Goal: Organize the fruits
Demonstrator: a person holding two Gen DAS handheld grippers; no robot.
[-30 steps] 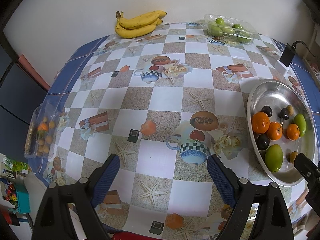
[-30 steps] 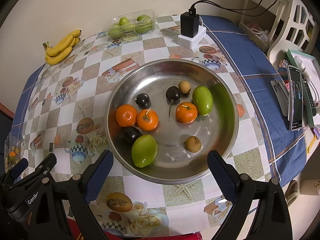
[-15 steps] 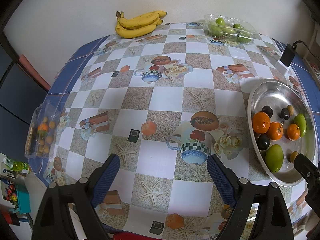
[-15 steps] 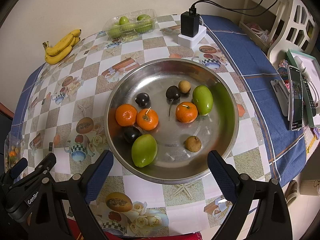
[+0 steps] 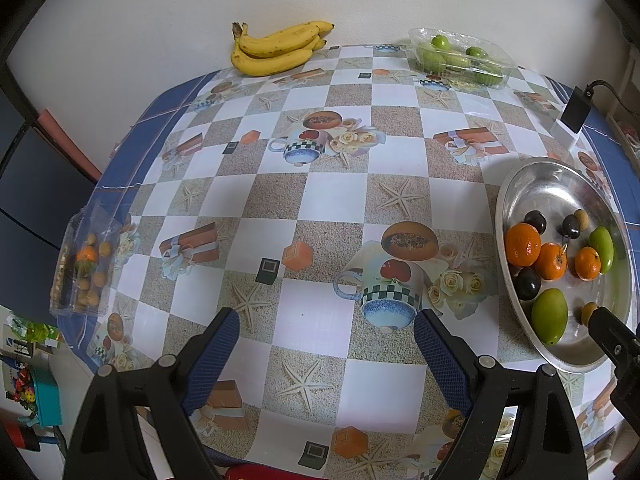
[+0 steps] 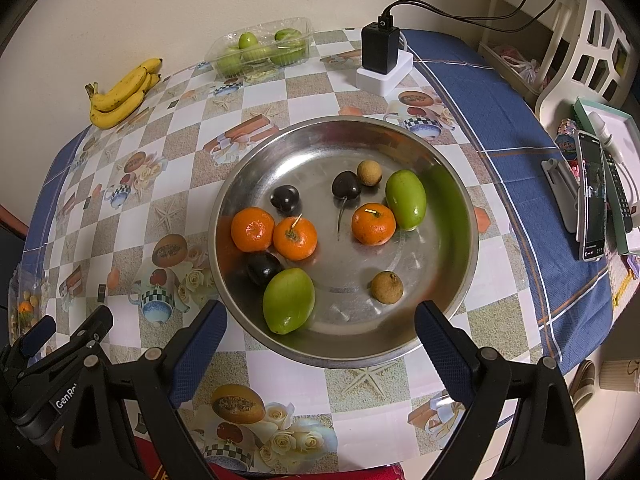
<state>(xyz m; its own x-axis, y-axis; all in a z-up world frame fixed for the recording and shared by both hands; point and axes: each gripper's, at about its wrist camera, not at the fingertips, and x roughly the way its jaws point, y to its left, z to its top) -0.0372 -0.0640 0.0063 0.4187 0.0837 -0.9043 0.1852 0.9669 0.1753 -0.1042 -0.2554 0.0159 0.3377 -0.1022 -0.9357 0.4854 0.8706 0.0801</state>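
A steel bowl [image 6: 452, 184] [image 5: 532, 184] on the patterned table holds three oranges [image 6: 295, 238], two green fruits [image 6: 288, 300], dark plums [image 6: 263, 268] and two small brown longans [image 6: 387, 287]. My right gripper [image 6: 320, 334] hovers open over the bowl's near rim with nothing between its fingers. Left of the bowl, my left gripper [image 5: 326, 342] stands open above bare tablecloth, empty. Bananas [image 5: 276, 50] lie at the far edge by the wall. A clear box of green fruits [image 5: 460, 56] sits at the back.
A clear box of small orange and brown fruits [image 5: 86, 264] rests at the table's left edge. A black charger on a white block [image 6: 382, 60] stands behind the bowl. A phone on a stand [image 6: 590, 196] and remotes lie on the right.
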